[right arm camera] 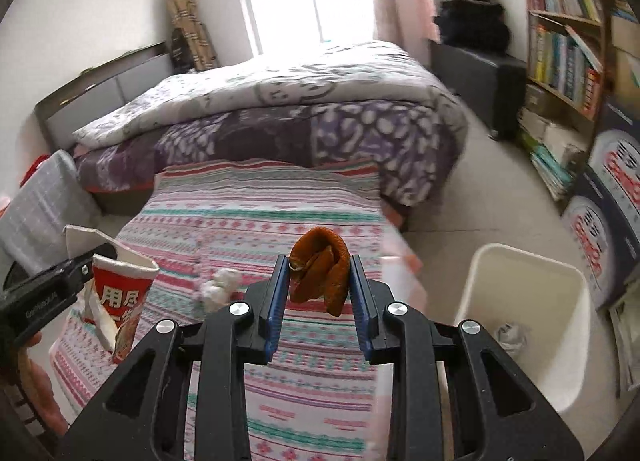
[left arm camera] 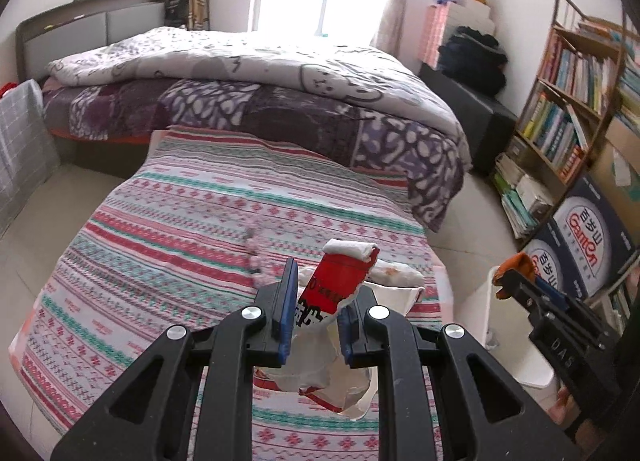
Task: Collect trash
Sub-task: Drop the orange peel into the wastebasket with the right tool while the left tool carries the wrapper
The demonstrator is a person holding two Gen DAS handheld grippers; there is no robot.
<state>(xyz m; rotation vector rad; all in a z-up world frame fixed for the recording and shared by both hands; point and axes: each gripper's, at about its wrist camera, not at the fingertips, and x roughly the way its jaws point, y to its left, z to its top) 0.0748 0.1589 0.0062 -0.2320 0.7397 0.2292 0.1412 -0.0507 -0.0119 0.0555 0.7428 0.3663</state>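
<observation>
My left gripper (left arm camera: 316,301) is shut on a torn red and white food wrapper (left arm camera: 340,281) and holds it above the striped table cloth (left arm camera: 180,221). The wrapper also shows in the right wrist view (right arm camera: 120,293). My right gripper (right arm camera: 320,281) is shut on an orange peel (right arm camera: 320,273), held above the table's right part. The peel and right gripper show in the left wrist view (left arm camera: 514,267) over the white trash bin (left arm camera: 516,345). The bin (right arm camera: 520,321) stands on the floor right of the table, with a crumpled scrap (right arm camera: 510,335) inside. A crumpled tissue (right arm camera: 218,287) lies on the cloth.
A bed (left arm camera: 260,81) with a purple quilt stands beyond the table. A bookshelf (left arm camera: 568,101) and blue cartons (left arm camera: 580,245) line the right wall. A grey checked bag (left arm camera: 20,149) stands at the left. A dark stool (right arm camera: 480,73) holds clothes.
</observation>
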